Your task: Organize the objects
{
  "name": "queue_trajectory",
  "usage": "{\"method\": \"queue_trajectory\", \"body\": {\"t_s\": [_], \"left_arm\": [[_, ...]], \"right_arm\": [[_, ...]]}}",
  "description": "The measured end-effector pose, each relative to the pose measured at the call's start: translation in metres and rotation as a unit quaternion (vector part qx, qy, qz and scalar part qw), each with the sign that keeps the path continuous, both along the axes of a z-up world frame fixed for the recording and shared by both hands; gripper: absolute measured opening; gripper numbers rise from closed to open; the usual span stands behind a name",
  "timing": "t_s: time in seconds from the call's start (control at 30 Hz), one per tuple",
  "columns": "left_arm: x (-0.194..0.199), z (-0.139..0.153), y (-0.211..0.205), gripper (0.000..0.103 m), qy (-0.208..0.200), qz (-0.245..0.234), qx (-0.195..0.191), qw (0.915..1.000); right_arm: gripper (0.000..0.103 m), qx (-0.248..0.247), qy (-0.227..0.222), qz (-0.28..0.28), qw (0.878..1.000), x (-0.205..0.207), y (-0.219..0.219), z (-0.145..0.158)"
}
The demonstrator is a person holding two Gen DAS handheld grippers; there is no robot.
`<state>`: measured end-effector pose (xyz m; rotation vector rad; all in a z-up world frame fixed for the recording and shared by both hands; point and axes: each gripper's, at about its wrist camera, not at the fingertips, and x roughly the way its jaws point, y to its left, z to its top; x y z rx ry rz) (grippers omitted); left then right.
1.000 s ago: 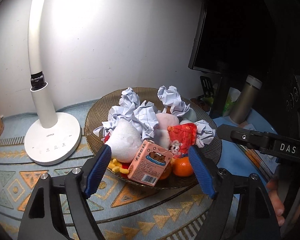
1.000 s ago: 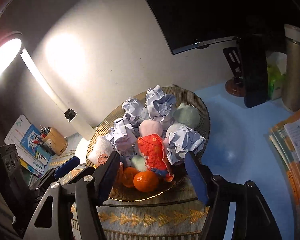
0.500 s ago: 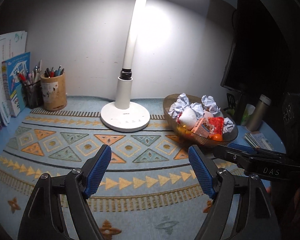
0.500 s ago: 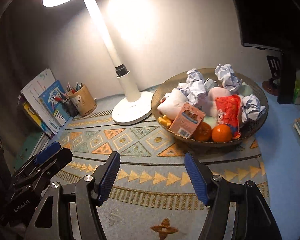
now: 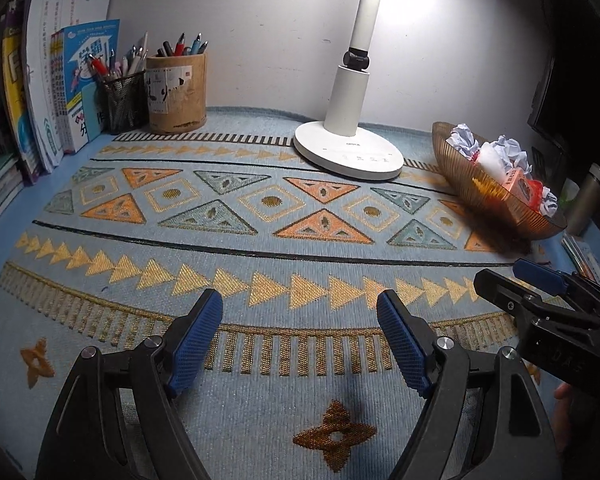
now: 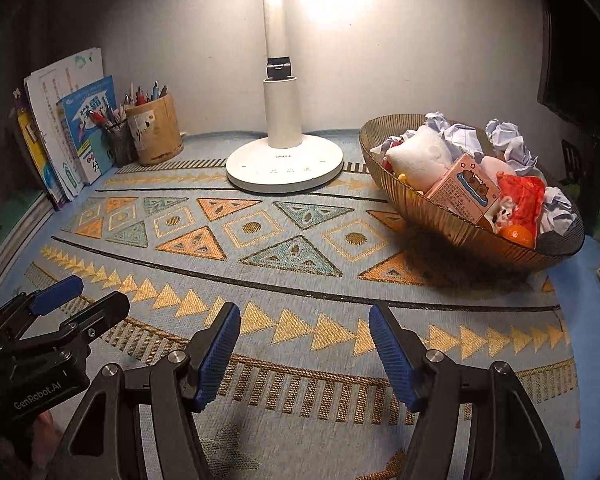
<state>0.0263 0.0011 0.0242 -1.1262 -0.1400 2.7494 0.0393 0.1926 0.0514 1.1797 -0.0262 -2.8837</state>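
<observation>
A ribbed amber bowl (image 6: pixel 452 220) stands on the patterned mat at the right, also seen at the right edge of the left wrist view as the bowl (image 5: pixel 496 200). It holds crumpled paper balls (image 6: pixel 508 142), a white plush (image 6: pixel 418 158), a pink carton (image 6: pixel 466 190), a red packet (image 6: pixel 522 200) and an orange (image 6: pixel 518 234). My left gripper (image 5: pixel 300 328) hovers open over the bare mat, nothing between its blue pads. My right gripper (image 6: pixel 305 342) is likewise open and empty, well short of the bowl. Each gripper shows at the edge of the other's view.
A white desk lamp base (image 6: pixel 284 168) stands behind the mat's middle. A wooden pen holder (image 5: pixel 176 94) and a mesh pen cup (image 5: pixel 124 100) sit at the back left beside upright books (image 5: pixel 88 80). A steel flask (image 5: pixel 588 196) and a dark monitor are at the far right.
Both grippers have pulled back and to the left from right above the bowl. The bowl now lies far off at the right, and the mat, lamp base and pen holders have come into view.
</observation>
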Motion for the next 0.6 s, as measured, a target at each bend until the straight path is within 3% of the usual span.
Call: {"method": "queue_trajectory", "body": {"t_s": [0.23,0.37,0.6], "left_arm": [[0.000,-0.003,-0.006,0.078,-0.011,0.015,0.016,0.9997],[-0.007,-0.011,-0.010,0.078,-0.040,0.016,0.037,0.9984],[-0.009,-0.013,-0.006,0.079,-0.050,0.020,0.020,0.9983]], "right_arm": [[0.065,0.011,-0.001,0.000,1.000,-0.002,-0.004,-0.010],[0.066,0.012,-0.010,0.001,1.000,-0.004,-0.005,-0.013],[0.066,0.004,-0.014,-0.001,1.000,-0.003,-0.003,-0.013]]}}
